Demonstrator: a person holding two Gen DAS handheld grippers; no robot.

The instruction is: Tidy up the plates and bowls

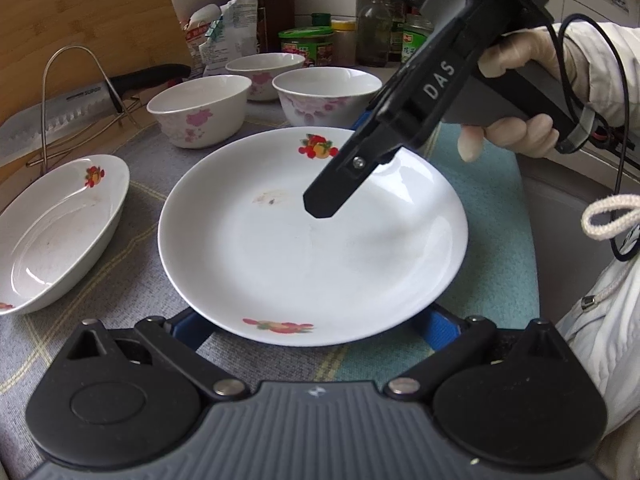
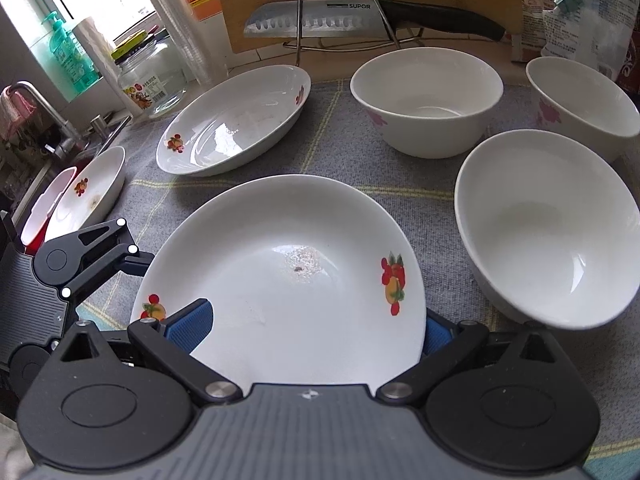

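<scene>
Left wrist view: a round plate (image 1: 312, 236) with fruit prints fills the centre of the frame on a grey checked cloth (image 1: 120, 248), its near rim lying between the blue pads of the left gripper (image 1: 312, 330), which stand wide apart and clamp nothing. From the upper right, the right gripper (image 1: 340, 184), held by a gloved hand (image 1: 516, 128), reaches over the plate's far side; how its fingers are set cannot be told from this angle. An oval dish (image 1: 56, 232) lies at the left edge, and three flowered bowls (image 1: 200, 110) stand apart from one another in the upper middle, in front of jars and packets. Right wrist view: the same plate (image 2: 288, 276) sits at lower centre with its rim between the right gripper's (image 2: 316, 330) blue pads, which stand spread on either side of it and look short of a firm grip. The left gripper (image 2: 80, 264) shows at the lower left. Bowls stand singly at the right and upper right, the oval dish (image 2: 236, 120) in the upper middle, and two more dishes (image 2: 86, 196) lean at the far left beside a sink. A knife (image 2: 360, 20) rests in a wire rack at the top. Judged from this, sorting has barely begun: no bowls are nested, no plates stacked.
</scene>
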